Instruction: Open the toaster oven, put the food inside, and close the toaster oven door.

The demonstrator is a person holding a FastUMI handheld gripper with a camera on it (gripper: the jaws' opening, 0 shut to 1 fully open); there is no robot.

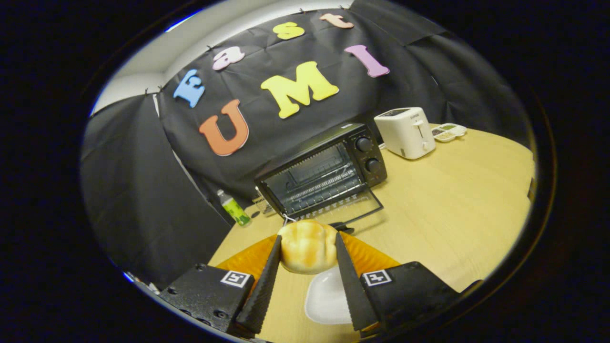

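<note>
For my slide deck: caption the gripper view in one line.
Gripper shut on bun, lifted above white dish, facing toaster oven with its door open.

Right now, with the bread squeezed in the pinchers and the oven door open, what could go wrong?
1. The bread roll is held only by the gripper fingers pressing its sides; it could slip out above the white dish or get squashed.
2. The toaster oven door lies open flat, just ahead; the gripper might bump it going in.
3. The small bottle beside the oven could get knocked.
</note>
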